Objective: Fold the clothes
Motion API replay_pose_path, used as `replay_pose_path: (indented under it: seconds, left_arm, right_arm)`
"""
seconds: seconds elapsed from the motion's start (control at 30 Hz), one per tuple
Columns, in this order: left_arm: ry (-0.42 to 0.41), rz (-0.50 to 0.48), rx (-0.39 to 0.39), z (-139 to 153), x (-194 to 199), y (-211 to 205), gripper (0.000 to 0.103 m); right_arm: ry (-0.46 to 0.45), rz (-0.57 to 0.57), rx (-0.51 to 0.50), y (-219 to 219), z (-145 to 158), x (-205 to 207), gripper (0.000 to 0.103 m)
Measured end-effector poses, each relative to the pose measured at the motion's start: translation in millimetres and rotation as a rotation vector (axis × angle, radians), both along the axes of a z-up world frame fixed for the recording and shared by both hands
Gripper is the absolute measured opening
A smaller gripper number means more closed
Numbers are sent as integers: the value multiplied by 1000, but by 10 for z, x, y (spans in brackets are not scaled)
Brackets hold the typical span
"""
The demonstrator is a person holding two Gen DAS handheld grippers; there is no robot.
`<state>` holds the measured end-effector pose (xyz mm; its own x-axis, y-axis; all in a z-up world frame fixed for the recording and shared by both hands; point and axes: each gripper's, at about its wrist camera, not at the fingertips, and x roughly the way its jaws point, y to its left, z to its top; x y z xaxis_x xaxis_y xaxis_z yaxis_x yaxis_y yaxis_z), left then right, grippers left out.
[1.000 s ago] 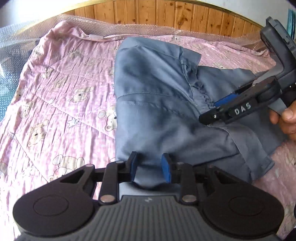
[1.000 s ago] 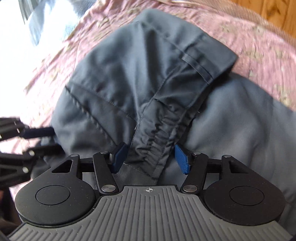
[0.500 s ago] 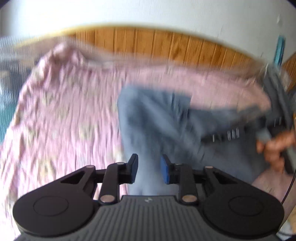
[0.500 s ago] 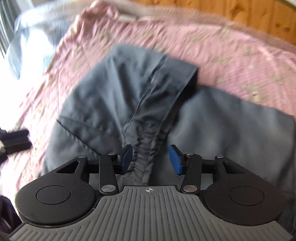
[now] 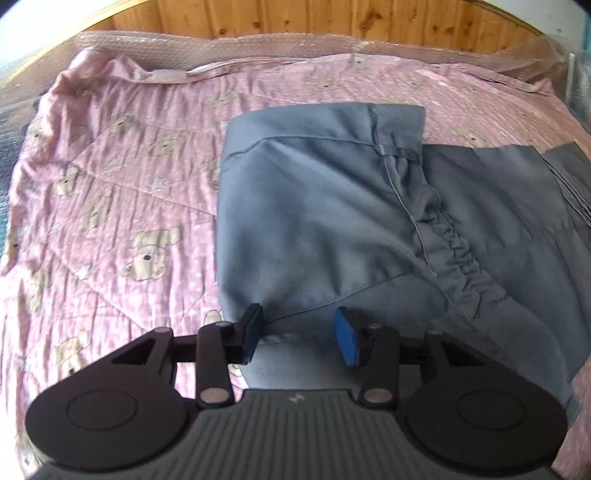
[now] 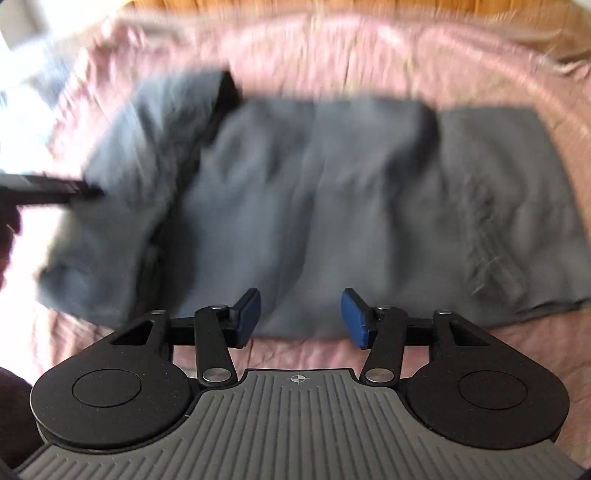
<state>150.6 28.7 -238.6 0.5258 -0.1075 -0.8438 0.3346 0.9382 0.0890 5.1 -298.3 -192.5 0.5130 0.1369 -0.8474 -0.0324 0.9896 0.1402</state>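
Note:
Grey-blue trousers (image 5: 332,206) lie on a pink bear-print quilt (image 5: 110,184), with the waist end folded over onto the legs. My left gripper (image 5: 298,334) is open and empty, just above the near edge of the folded part. In the right wrist view, which is blurred, the trousers (image 6: 332,192) spread across the bed. My right gripper (image 6: 300,317) is open and empty above their near edge. The left gripper also shows as a dark bar at the left edge of that view (image 6: 48,190).
A wooden headboard (image 5: 295,18) and a strip of bubble wrap (image 5: 258,40) run along the far side of the bed. The quilt extends to the left of the trousers. Bright light comes from the left in the right wrist view.
Both grippers have let go of the trousers, opened wider and pulled back. The folded waist part now rests on the legs. The right gripper has left the left wrist view.

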Motion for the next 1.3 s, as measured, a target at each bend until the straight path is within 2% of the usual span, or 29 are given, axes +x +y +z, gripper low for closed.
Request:
replay_pose_path:
  seconds: [0.03,0.13,0.2,0.27,0.3,0.37,0.43,0.5,0.7,0.9,1.03,1.17,1.3]
  left_arm:
    - [-11,27,-22,87,-27,-23,43]
    - [-26,57,-76,272,-144,-181,54]
    - [21,59,-17,178,-183,-327,54]
    - [73,68,83,-13,-240,-434,54]
    - [58,66,113,-39,-299,-472,54]
    - [45,84,113,39,-366,-519,54]
    - [15,106,59,192,-402,-544,54]
    - [-7,124,16,322,-421,-581,62]
    - [-14,118,-4,481,-500,-850,62]
    - [-4,94,-71,541,-664,-1135,62]
    - [17,80,-156,578,-713,-1354,62]
    - [39,25,-232,635,-717,-1590,63]
    - [103,-58,-340,655,-678,-1816,71]
  right_arm:
    - [-11,1,-3,-78,44,-62,58]
    - [-44,3,-12,-313,177,-247,61]
    - [-67,5,-18,-469,266,-371,61]
    - [-89,6,-24,-626,355,-495,61]
    - [-96,4,-27,-700,384,-563,61]
    - [-104,-17,-24,-856,432,-713,61]
    - [-126,-44,-10,-1010,488,-791,62]
    - [-147,-68,-1,-1141,544,-855,62]
    - [-171,-102,15,-1393,618,-1047,62]
    - [-165,-133,47,-1577,536,-1189,62]
    - [-171,-218,113,-1729,408,-1230,62]
    - [-181,-360,212,-1934,190,-1258,63]
    - [-174,-497,289,-2116,-94,-1219,64]
